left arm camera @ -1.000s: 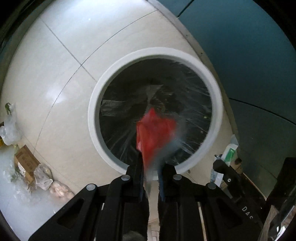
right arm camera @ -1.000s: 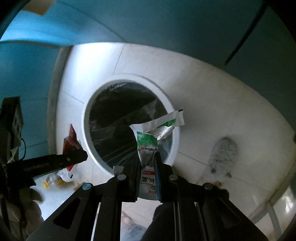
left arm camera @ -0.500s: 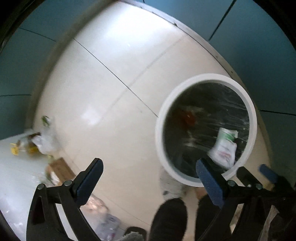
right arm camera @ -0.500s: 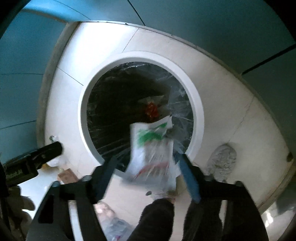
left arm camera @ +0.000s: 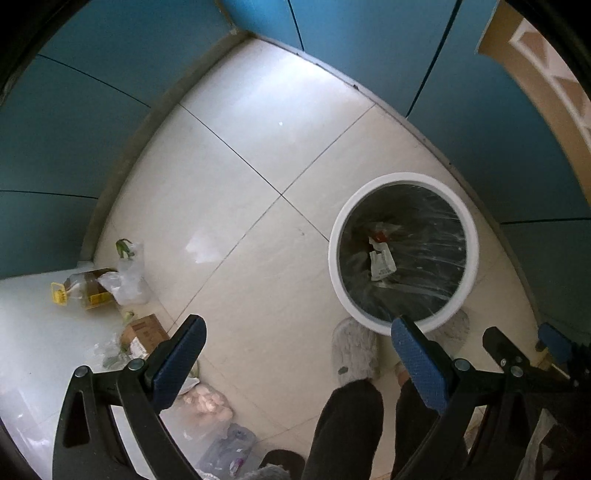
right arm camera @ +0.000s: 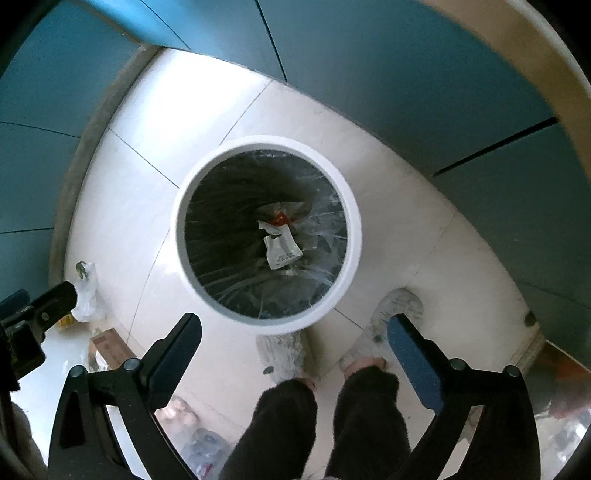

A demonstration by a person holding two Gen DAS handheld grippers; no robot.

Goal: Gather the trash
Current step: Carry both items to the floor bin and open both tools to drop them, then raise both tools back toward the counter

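- bin stands on floor, near where the walls meet
- two wrappers lie in bin, at the bottom, touching
- person's slippers just in front of bin, toes at its rim
- bottle, bags, box lie left of bin, well apart from it, by the left wall

The floor is laid with large glossy cream tiles, split by thin dark grout lines that cross just left of centre in the left wrist view. Teal wall panels with dark seams enclose it in a corner, above a grey skirting strip. Soft daylight glares on the tiles. A pale tan curved edge runs at upper right.
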